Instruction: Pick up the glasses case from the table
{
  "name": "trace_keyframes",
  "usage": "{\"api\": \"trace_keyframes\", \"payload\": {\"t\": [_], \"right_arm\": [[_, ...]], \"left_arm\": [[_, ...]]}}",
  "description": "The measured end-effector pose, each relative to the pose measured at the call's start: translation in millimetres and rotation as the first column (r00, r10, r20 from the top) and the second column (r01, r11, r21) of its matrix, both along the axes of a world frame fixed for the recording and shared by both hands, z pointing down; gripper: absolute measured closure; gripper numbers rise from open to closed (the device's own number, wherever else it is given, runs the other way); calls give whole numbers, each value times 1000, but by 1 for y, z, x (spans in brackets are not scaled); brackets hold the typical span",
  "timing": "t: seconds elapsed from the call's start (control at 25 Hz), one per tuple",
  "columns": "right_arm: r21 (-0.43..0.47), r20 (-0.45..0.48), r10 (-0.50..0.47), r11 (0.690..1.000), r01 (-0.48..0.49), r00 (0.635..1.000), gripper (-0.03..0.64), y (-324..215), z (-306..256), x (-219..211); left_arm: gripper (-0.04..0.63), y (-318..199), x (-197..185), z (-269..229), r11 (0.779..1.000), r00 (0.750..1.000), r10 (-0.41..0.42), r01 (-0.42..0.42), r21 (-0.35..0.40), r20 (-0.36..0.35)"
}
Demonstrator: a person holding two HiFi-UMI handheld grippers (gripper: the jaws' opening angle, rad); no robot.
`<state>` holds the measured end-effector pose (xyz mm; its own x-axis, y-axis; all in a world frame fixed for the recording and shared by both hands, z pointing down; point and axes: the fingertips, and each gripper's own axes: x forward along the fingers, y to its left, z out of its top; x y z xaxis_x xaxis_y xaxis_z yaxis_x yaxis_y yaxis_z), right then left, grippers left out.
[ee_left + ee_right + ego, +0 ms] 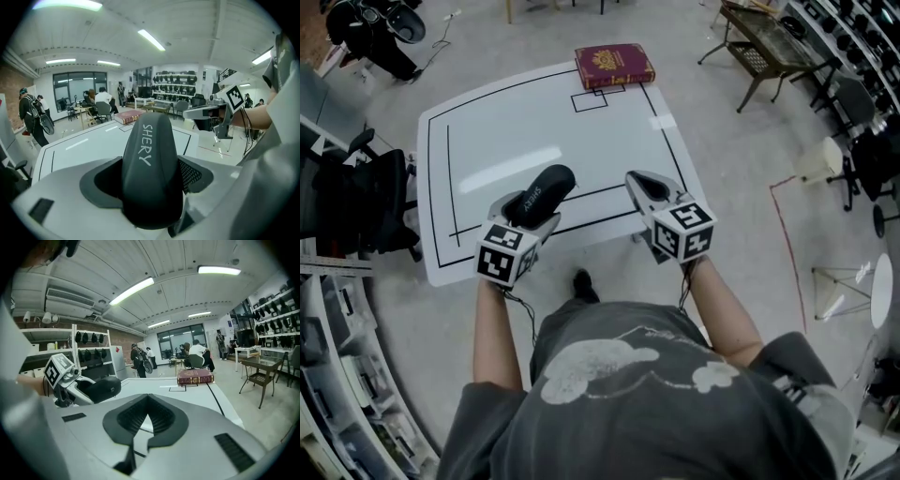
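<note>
The black glasses case [546, 190], printed SHERY, is held off the white table [534, 131] near its front edge. My left gripper [528, 214] is shut on it, a jaw on either side of the case. In the left gripper view the case [152, 164] fills the space between the jaws and points away over the table. My right gripper [639, 178] hovers to the right of it, shut and empty, its tips touching [148, 399]. The right gripper view shows the case [99, 389] held in the left gripper [70, 385] at the left.
A red book [614, 64] lies at the table's far edge beside a small drawn rectangle. A black office chair [356, 202] stands left of the table and a wire-top side table [769, 42] at the far right. People sit and stand far behind.
</note>
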<state>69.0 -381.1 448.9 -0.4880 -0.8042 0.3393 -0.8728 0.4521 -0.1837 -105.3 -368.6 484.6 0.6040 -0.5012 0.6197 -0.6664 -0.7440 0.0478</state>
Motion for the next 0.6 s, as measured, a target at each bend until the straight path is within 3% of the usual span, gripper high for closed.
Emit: {"api": "trace_keyframes", "payload": {"t": [0.6], "right_arm": [[34, 52, -46, 998, 44, 998, 618, 94, -6, 25]], "left_arm": [[250, 105, 10, -30, 983, 980, -165, 173, 65, -114]]}}
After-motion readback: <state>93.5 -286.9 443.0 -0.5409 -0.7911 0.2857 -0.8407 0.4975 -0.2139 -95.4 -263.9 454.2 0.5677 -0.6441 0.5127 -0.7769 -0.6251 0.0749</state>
